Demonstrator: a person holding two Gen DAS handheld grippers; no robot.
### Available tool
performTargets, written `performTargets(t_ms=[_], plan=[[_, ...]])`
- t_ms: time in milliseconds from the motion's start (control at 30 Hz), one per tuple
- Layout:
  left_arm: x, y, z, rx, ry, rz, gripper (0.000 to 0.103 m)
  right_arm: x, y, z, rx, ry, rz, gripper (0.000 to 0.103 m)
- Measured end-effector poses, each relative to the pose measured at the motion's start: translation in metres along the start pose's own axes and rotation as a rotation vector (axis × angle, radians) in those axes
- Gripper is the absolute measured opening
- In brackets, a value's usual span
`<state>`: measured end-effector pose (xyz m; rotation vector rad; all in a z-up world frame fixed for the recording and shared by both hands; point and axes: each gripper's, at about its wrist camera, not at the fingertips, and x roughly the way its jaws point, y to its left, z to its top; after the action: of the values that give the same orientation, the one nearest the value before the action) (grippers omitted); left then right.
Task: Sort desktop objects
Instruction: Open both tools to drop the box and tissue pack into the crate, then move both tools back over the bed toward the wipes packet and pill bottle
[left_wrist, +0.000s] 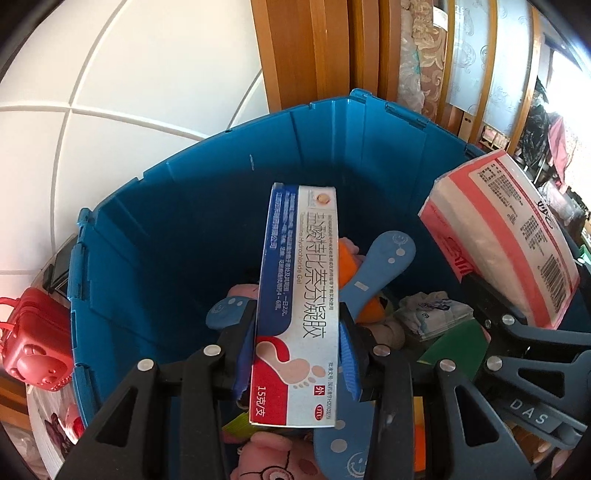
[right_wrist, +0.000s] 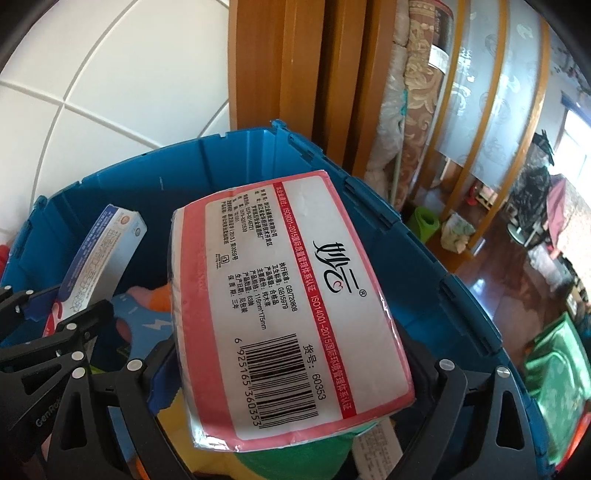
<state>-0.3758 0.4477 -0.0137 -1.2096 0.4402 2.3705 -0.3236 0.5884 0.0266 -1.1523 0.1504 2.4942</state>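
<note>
While the left gripper (left_wrist: 295, 354) clamped a medicine box (left_wrist: 295, 306), the right gripper (right_wrist: 295, 373) clutched a tissue pack (right_wrist: 291, 306) over the blue bin (left_wrist: 184, 206).

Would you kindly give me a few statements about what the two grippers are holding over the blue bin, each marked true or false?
1. The left gripper is shut on a long ointment box with a foot printed on it. True.
2. The right gripper is empty. False: it holds a pink and white tissue pack, barcode side up.
3. Both held items hang over the open blue bin. True.
4. The bin holds nothing yet. False: a blue paddle-shaped item, a pink plush toy and folded cloth already lie inside.
5. A red toy suitcase sits inside the bin. False: it stands outside, beside the bin's wall.
</note>
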Motion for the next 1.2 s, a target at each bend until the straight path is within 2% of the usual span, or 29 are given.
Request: performTargets(t_ms=[67,167,267,367,633,933,1200], plan=[[0.000,0.001,0.000,-0.002,0.001,0.001,0.039,0.001,0.000,0.000,-0.002,0.006,0.001,0.098],[0.001,0.001,0.001,0.002,0.007,0.012,0.050,0.003,0.001,0.001,-0.012,0.008,0.005,0.098],[-0.001,0.004,0.000,-0.003,0.001,0.035,0.056,0.000,0.002,0.000,-0.017,-0.005,-0.008,0.103],[-0.002,0.009,-0.001,-0.018,-0.002,0.035,0.062,0.000,0.001,0.000,-0.007,0.002,0.010,0.103],[-0.021,0.013,-0.005,-0.023,-0.034,0.056,0.064,-0.005,0.002,0.002,-0.009,-0.008,0.040,0.103],[-0.072,0.035,-0.017,-0.053,-0.109,0.054,0.064,-0.017,0.007,0.004,-0.008,-0.011,0.102,0.103],[-0.128,0.066,-0.052,-0.103,-0.217,0.077,0.065,-0.074,0.028,0.001,-0.014,-0.078,0.181,0.103]])
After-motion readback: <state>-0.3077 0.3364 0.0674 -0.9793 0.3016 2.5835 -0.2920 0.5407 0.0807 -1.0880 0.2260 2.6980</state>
